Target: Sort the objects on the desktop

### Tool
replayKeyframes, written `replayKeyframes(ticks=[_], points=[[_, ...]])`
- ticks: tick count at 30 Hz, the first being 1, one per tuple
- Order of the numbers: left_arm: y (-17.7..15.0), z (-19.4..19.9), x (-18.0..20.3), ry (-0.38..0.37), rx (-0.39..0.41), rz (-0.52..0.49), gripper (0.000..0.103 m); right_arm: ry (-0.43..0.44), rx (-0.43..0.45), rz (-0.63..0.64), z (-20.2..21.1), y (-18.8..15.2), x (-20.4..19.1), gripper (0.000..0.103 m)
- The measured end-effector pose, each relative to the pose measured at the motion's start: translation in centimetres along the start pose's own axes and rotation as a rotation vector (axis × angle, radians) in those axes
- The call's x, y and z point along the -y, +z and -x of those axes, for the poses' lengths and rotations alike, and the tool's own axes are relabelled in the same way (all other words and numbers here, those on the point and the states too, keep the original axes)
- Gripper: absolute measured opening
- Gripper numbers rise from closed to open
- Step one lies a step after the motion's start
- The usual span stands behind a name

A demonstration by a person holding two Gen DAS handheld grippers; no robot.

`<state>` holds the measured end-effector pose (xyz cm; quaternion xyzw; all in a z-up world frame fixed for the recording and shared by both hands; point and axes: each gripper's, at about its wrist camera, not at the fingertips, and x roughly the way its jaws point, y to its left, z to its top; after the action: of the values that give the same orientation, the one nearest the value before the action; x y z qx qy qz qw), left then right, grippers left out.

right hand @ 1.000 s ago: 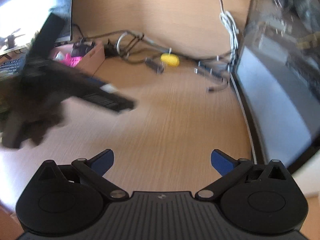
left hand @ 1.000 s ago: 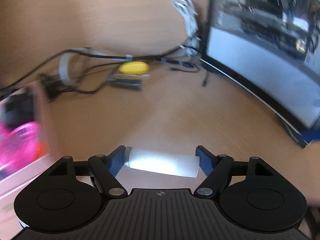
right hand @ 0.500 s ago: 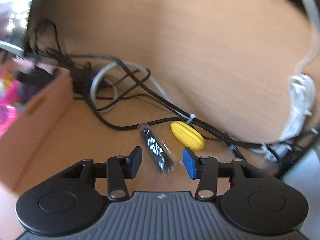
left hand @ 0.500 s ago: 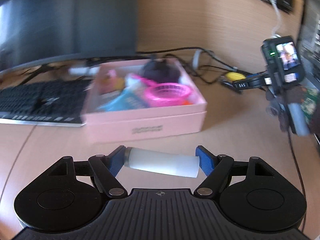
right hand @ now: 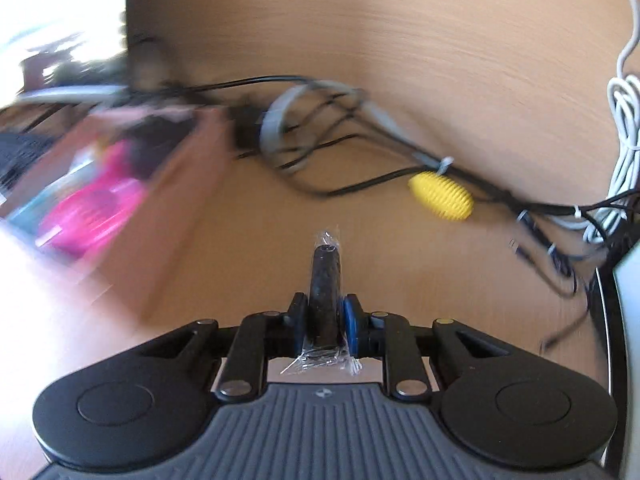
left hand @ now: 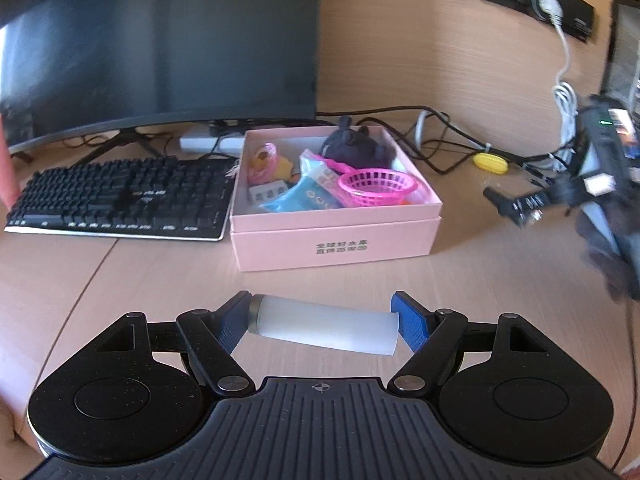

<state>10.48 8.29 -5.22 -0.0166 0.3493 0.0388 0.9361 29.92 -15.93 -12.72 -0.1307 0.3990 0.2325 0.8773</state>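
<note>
My left gripper (left hand: pixel 322 324) is shut on a frosted white tube (left hand: pixel 324 329), held crosswise above the desk in front of the pink box (left hand: pixel 332 236). The box holds a pink basket (left hand: pixel 376 184), a blue packet, a dark plush toy and other small items. My right gripper (right hand: pixel 323 320) is shut on a black stick in clear wrap (right hand: pixel 325 284), lifted off the desk; it also shows at the right of the left wrist view (left hand: pixel 516 208). A yellow ribbed toy (right hand: pixel 440 196) lies among the cables. The pink box (right hand: pixel 176 208) is blurred at left.
A black keyboard (left hand: pixel 120 200) and a dark monitor (left hand: pixel 160 40) stand left of the box. A tangle of black and grey cables (right hand: pixel 320 128) and a white cable bundle (right hand: pixel 624 132) lie behind. Another monitor's edge (right hand: pixel 628 320) is at the right.
My right gripper closed on the wrapped black stick and lifted it. My left gripper swung from the cables toward the pink box, still holding the tube.
</note>
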Motion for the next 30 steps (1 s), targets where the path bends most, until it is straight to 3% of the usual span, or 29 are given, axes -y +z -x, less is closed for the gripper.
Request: replayKeyframes(ticks=[6,10,18,24,26,27,30], points=[[0.2,0.6,-0.4,-0.027,0.016,-0.063,0.081,0.216,-0.088,0.024,7.1,-3.7,-5.0,0.019],[1.6,1.3,-1.0,-0.04,0.07,-0.087,0.081,0.294,-0.046,-0.033,10.6,-3.1,-6.9,0.019],[6.9,0.2,-2.5,-0.056,0.193,-0.108,0.081,0.26,0.156,-0.059,16.3,-0.1,-8.4,0.019],[12.5,-2.2,-4.5,-0.07,0.263,-0.079,0.081,0.214,0.211,-0.072,18.9,-0.1,-9.2,0.019],[14.3,-3.5,-5.0,-0.06,0.272,-0.08,0.089,0.197,0.214,-0.082,19.1,-0.1,-9.4,0.019],[15.0,-4.1,-5.1,-0.055,0.275,-0.09,0.097,0.189,0.213,-0.088,19.2,-0.2,-9.4,0.019],[16.3,-5.3,-5.7,-0.047,0.27,-0.101,0.096,0.173,0.21,-0.094,19.3,-0.4,-9.6,0.019]])
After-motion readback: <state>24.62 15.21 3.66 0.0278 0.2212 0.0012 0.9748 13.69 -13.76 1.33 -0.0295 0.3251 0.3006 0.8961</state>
